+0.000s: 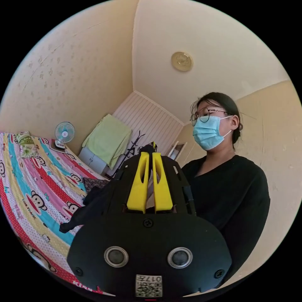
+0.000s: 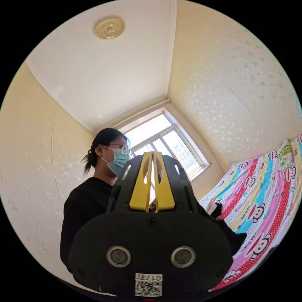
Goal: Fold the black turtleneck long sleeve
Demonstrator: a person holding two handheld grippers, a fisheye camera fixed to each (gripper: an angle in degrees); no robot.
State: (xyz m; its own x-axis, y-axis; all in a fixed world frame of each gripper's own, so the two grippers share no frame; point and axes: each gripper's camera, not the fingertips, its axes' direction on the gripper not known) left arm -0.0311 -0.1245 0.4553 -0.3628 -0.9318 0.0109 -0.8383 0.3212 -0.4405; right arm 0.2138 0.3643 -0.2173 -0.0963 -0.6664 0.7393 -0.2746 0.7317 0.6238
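I see one black turtleneck point(image 1: 91, 204) hanging limp above the striped bedsheet point(image 1: 37, 192); left gripper point(image 1: 151, 154) and right gripper point(image 2: 153, 154) look clenched, grasp unclear.

**Tally of the room, kind by kind**

Two grippers: left gripper point(image 1: 150, 154) and right gripper point(image 2: 153, 153), each with two yellow jaws drawn close together. One black garment point(image 1: 86, 204), hanging dark at the left gripper's near left over the bed, seen again at the right gripper's right. One person point(image 1: 229, 195) in a black top. One bed point(image 1: 37, 188) under a striped cartoon sheet. One small fan point(image 1: 64, 132) at the far end. One green towel point(image 1: 107, 140) draped over one cabinet point(image 1: 92, 160). One pillow point(image 1: 26, 146). One ceiling fitting point(image 1: 181, 61). One window point(image 2: 163, 144).
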